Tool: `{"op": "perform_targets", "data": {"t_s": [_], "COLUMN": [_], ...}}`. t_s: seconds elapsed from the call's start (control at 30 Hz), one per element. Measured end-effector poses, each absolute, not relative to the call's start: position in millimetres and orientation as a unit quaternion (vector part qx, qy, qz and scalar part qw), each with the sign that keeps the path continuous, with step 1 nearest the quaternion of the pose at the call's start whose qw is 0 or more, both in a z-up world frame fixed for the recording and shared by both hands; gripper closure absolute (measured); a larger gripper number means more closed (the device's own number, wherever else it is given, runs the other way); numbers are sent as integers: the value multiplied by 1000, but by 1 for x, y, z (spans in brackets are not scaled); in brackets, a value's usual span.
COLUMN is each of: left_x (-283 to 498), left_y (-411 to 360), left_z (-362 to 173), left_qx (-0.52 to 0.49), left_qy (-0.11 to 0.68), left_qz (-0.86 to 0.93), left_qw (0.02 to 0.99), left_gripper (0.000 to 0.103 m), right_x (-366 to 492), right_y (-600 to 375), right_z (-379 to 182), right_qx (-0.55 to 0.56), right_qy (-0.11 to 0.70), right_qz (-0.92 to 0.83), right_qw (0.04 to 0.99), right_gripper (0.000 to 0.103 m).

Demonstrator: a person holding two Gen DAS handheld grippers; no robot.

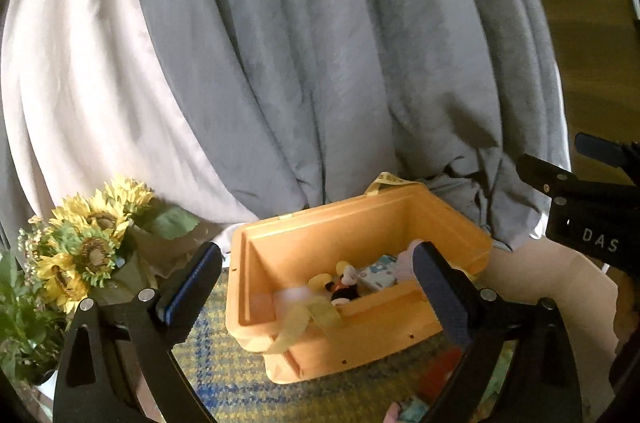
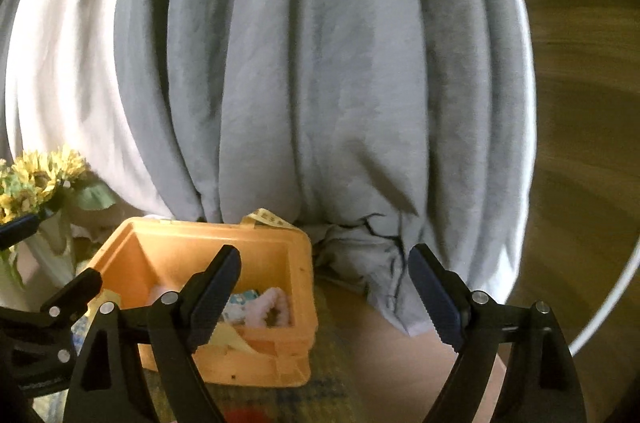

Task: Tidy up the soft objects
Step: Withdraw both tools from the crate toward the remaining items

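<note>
Sitting low in the open orange plastic storage bin [image 1: 360, 255] are the soft things already gathered: a small black-and-yellow plush mouse [image 1: 344, 287], a pale blue patterned cloth pack [image 1: 378, 273] and a fuzzy pink scrunchie [image 2: 270, 307]. I judge I am between placements, so my next move calls for finding another soft piece on the blue-and-yellow woven mat [image 1: 224, 375]. My left gripper [image 1: 316, 287] hangs wide open and empty, just above the bin's near rim. My right gripper [image 2: 324, 287] is equally spread, holding nothing, beside the bin's right corner, before the grey draped curtain [image 2: 300, 83].
</note>
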State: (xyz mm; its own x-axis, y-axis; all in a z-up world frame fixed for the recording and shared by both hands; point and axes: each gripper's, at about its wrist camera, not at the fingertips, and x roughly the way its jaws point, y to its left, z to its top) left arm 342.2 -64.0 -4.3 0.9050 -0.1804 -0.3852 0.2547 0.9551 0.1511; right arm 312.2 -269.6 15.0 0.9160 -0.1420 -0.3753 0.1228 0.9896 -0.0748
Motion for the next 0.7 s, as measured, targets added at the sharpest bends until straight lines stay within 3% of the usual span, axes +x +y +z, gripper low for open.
{"op": "perform_targets", "data": {"t_s": [0.7], "left_x": [267], "left_y": [-61], "left_z": [-47], "left_qx": [119], "left_qy": [212], "left_qz": [-130], "left_qw": [961], "left_gripper": [5], "right_x": [219], "right_y": [-274], "right_z": [-22], "right_qx": [-6], "right_qy": [231], "right_qz": [-96], "right_qw": [968], "right_gripper": [16]}}
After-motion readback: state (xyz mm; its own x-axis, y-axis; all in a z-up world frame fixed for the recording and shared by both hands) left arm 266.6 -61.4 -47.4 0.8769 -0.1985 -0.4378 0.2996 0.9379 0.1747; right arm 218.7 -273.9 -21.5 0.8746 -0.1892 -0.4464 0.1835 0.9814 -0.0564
